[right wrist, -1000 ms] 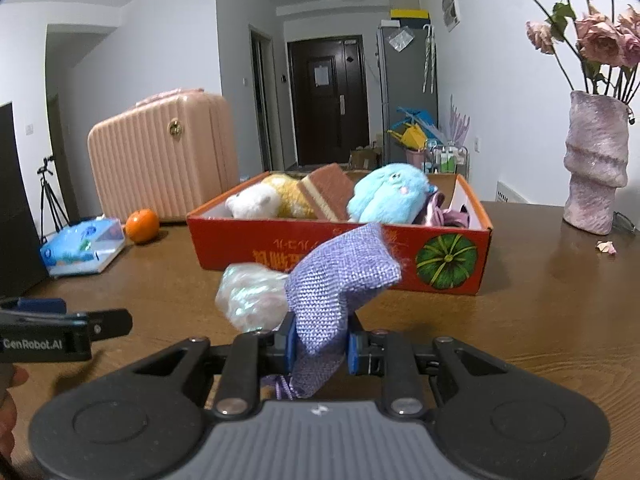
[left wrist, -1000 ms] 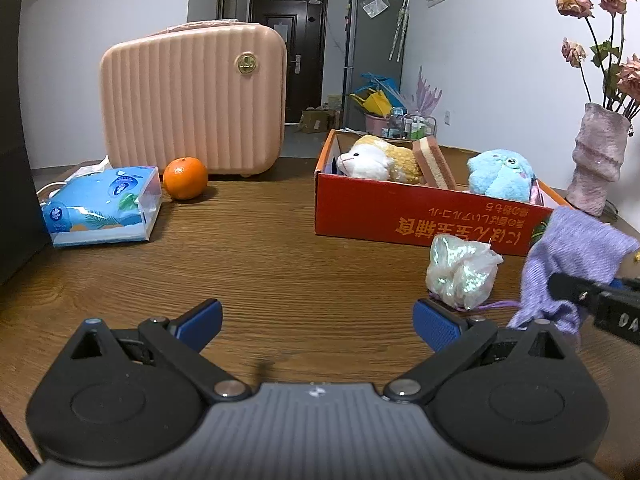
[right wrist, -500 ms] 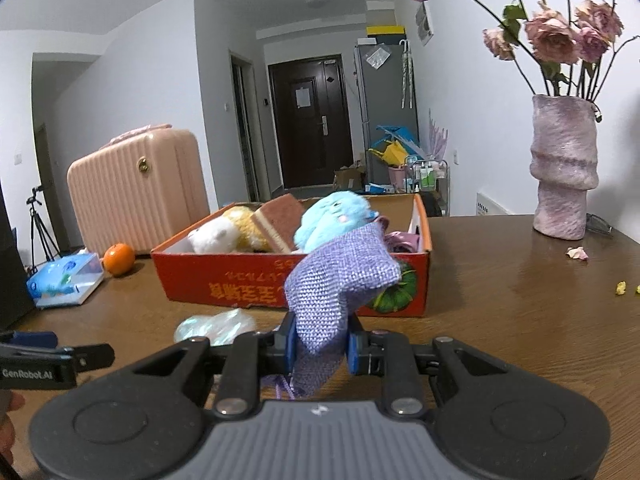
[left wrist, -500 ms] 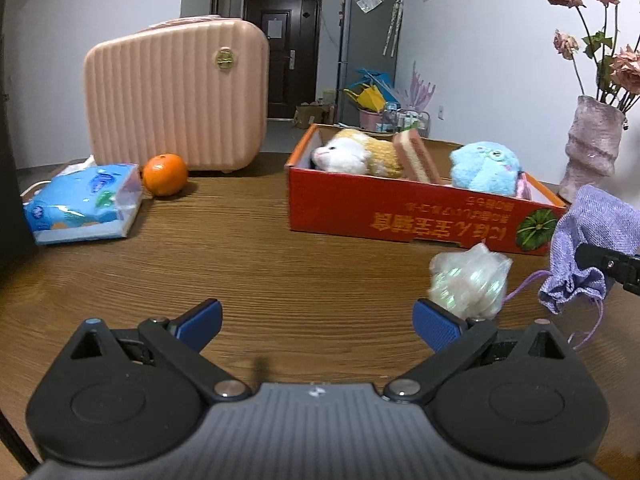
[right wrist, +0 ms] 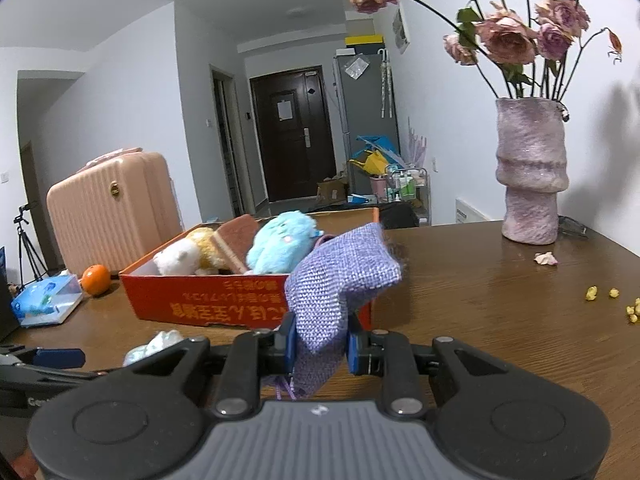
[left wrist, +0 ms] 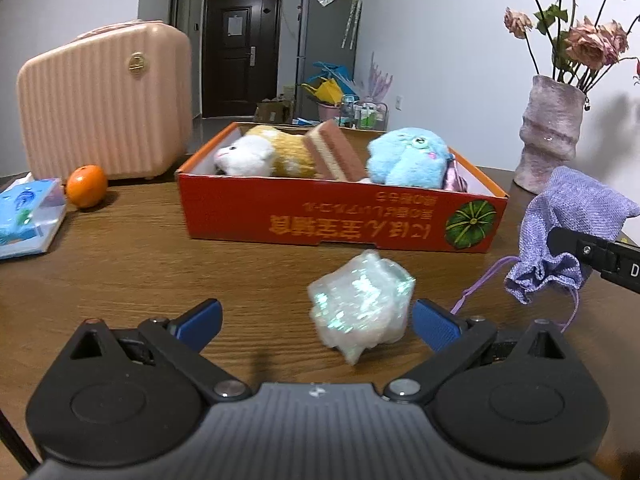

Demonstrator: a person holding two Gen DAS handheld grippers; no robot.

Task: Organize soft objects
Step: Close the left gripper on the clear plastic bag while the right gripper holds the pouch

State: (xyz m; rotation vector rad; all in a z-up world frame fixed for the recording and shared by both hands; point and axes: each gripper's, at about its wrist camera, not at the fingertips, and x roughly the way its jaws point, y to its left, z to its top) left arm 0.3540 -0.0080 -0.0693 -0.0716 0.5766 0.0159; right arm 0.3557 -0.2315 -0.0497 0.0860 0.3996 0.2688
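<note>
My left gripper [left wrist: 318,322] is open, low over the wooden table. A crumpled iridescent wrap bundle [left wrist: 360,308] lies between its blue fingertips, close to the right one; neither pad presses it. My right gripper [right wrist: 320,342] is shut on a purple woven drawstring pouch [right wrist: 340,280], held above the table in front of the box's near right corner. The pouch [left wrist: 572,216] also shows at the right of the left wrist view. The red cardboard box [left wrist: 340,224] holds a white and yellow plush [left wrist: 264,156], a brown sponge-like block [left wrist: 332,152] and a blue plush [left wrist: 408,158].
A pink suitcase [left wrist: 104,104], an orange [left wrist: 86,186] and a blue tissue pack [left wrist: 24,216] stand at the left. A pink vase with dried roses [right wrist: 528,176] stands at the back right. Petals and yellow crumbs [right wrist: 600,292] lie on the table at the right.
My left gripper has moved right and forward, so the shiny bundle now lies between its fingers. My right gripper has carried the pouch rightward; it stays shut.
</note>
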